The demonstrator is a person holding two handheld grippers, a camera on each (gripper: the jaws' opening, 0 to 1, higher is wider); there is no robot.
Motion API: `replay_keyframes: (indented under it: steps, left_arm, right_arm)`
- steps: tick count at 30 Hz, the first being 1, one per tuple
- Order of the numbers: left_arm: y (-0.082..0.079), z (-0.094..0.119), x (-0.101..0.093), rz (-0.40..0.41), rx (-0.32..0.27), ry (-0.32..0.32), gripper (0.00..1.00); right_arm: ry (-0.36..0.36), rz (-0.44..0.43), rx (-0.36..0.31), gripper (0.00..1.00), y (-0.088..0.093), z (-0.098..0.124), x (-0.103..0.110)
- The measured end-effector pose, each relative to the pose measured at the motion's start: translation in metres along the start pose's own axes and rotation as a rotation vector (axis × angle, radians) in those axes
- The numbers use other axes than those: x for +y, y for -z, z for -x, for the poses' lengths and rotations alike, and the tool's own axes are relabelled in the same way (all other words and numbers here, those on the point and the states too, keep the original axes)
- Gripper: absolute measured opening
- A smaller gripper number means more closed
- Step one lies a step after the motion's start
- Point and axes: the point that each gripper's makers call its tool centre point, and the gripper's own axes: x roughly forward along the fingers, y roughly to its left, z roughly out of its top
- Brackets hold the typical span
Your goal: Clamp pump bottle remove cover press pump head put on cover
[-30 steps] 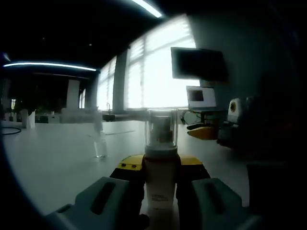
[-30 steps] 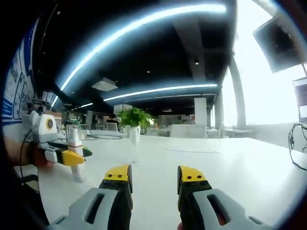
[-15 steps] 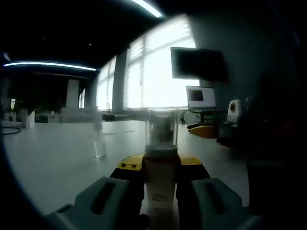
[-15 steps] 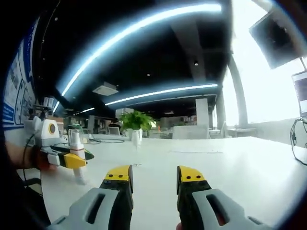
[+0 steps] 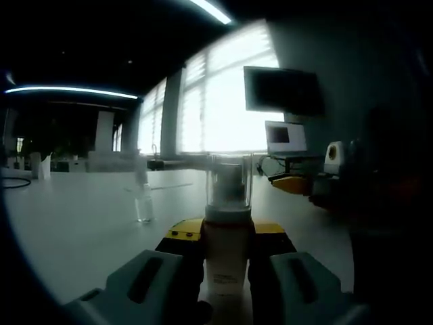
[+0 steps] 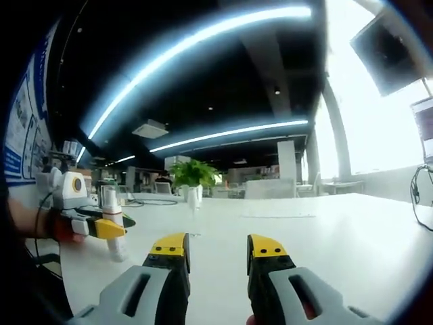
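Note:
A white pump bottle (image 5: 226, 264) stands upright between the jaws of my left gripper (image 5: 226, 233), which is shut on its body. A clear cover (image 5: 229, 179) sits over the pump head on top. In the right gripper view the same bottle (image 6: 114, 227) shows at the far left, held by the left gripper (image 6: 101, 227). My right gripper (image 6: 218, 247) is open with nothing between its yellow-tipped fingers (image 6: 169, 245), well to the right of the bottle. In the left gripper view the right gripper (image 5: 294, 183) comes in from the right, apart from the bottle.
A long white table (image 6: 325, 230) runs under both grippers. A small clear bottle (image 5: 143, 203) stands on it to the left of the pump bottle. A potted plant (image 6: 191, 177) sits farther back. A monitor (image 5: 283, 89) and laptop (image 5: 285, 137) stand at the right.
In the right gripper view the bottle and left gripper sit slightly further right and larger. The left gripper view has barely shifted; both grips are unchanged.

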Motion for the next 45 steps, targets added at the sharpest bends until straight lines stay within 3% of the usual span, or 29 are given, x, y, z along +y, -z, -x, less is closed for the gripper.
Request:
replay_keyframes:
  steps: [6, 14, 16, 28, 39, 45]
  left_arm:
    - [-0.008, -0.001, 0.008, 0.070, -0.040, -0.011, 0.15]
    - [-0.013, -0.005, 0.013, 0.090, -0.046, -0.033, 0.15]
    - [-0.018, -0.009, 0.012, 0.147, -0.067, -0.032, 0.15]
    - [-0.032, -0.046, 0.003, 0.112, -0.071, -0.016, 0.15]
    - [-0.053, -0.083, 0.014, 0.075, -0.081, -0.044, 0.15]
    - [-0.055, -0.108, 0.024, 0.069, -0.070, -0.078, 0.15]
  right_arm:
    - [-0.003, 0.010, 0.003, 0.27, 0.002, 0.000, 0.000]
    - [0.000, 0.006, 0.001, 0.26, 0.002, 0.000, -0.001]
    - [0.001, 0.005, 0.000, 0.26, 0.002, 0.000, -0.002]
    - [-0.004, -0.001, -0.001, 0.26, 0.003, 0.000, -0.002]
    - [-0.001, 0.009, 0.001, 0.23, 0.003, 0.000, -0.003]
    - [0.002, 0.027, 0.009, 0.21, 0.004, -0.001, -0.004]
